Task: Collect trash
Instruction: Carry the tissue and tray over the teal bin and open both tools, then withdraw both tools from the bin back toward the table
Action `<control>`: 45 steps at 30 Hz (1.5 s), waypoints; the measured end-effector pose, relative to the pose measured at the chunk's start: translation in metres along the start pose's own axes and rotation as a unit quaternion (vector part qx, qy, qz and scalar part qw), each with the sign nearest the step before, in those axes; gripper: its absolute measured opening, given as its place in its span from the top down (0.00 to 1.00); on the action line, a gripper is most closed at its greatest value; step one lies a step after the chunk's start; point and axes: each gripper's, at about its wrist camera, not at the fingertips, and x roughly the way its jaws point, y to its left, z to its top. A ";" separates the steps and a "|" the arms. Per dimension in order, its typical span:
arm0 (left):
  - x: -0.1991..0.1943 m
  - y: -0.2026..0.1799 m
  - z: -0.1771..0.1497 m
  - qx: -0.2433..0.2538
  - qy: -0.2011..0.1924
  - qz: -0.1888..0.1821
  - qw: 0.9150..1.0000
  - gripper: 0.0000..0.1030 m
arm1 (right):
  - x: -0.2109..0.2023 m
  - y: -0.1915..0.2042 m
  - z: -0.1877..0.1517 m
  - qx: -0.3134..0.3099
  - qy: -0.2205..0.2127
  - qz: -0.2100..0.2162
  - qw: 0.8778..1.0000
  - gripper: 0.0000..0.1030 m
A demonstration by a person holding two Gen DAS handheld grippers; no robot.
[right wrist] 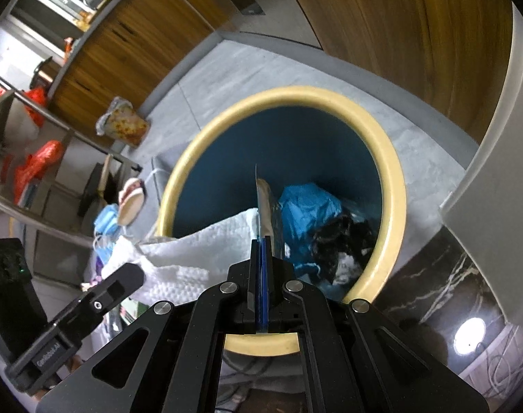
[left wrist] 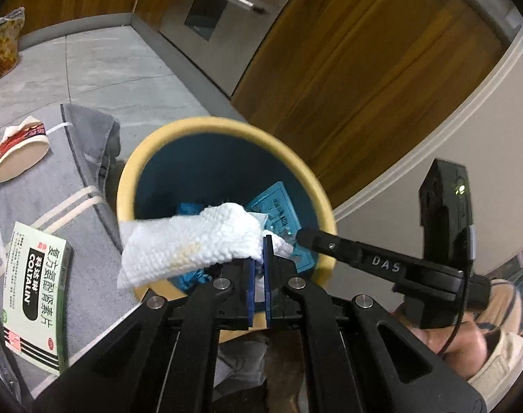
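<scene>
A round bin with a yellow rim (left wrist: 223, 124) (right wrist: 397, 186) and a blue inside stands on the floor below both grippers. My left gripper (left wrist: 260, 246) is shut on a white paper towel (left wrist: 185, 246) that hangs across the bin's near-left rim. My right gripper (right wrist: 261, 241) is shut on a thin flat packet (right wrist: 265, 206), seen edge-on here and as a teal packet (left wrist: 278, 203) in the left wrist view, held over the bin's opening. The right gripper (left wrist: 304, 235) reaches in from the right; the left gripper (right wrist: 132, 273) shows at lower left beside the towel (right wrist: 199, 246). Blue plastic (right wrist: 306, 206) and black scraps (right wrist: 344, 234) lie inside.
A green and white medicine box (left wrist: 37, 292) and a pale slipper-like item with red print (left wrist: 20, 151) lie on a grey rug (left wrist: 75, 179) left of the bin. A blue face mask (right wrist: 106, 223) and a snack bag (right wrist: 123, 124) lie farther off. Wooden cabinets and a steel appliance (left wrist: 213, 27) stand behind.
</scene>
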 end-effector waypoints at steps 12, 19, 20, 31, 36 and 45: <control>-0.016 0.001 0.001 0.001 -0.014 0.019 1.000 0.46 | -0.003 0.003 0.002 0.008 -0.001 -0.004 1.000 0.85; -0.029 0.001 0.001 0.007 -0.030 0.027 0.999 0.37 | -0.016 0.016 0.007 -0.006 -0.024 0.009 1.000 0.69; -0.032 0.001 0.000 0.008 -0.032 0.029 0.999 0.37 | -0.018 0.019 0.007 -0.011 -0.028 0.010 0.999 0.66; -0.076 0.017 -0.009 0.007 -0.069 0.075 0.995 0.18 | -0.025 0.051 0.009 -0.068 -0.063 0.011 0.996 0.34; -0.099 0.030 -0.010 -0.005 -0.087 0.092 0.992 0.14 | -0.028 0.066 0.007 -0.096 -0.072 0.012 0.993 0.26; -0.144 0.061 -0.026 -0.030 -0.115 0.142 0.983 0.09 | -0.022 0.096 -0.002 -0.134 -0.067 0.018 0.988 0.22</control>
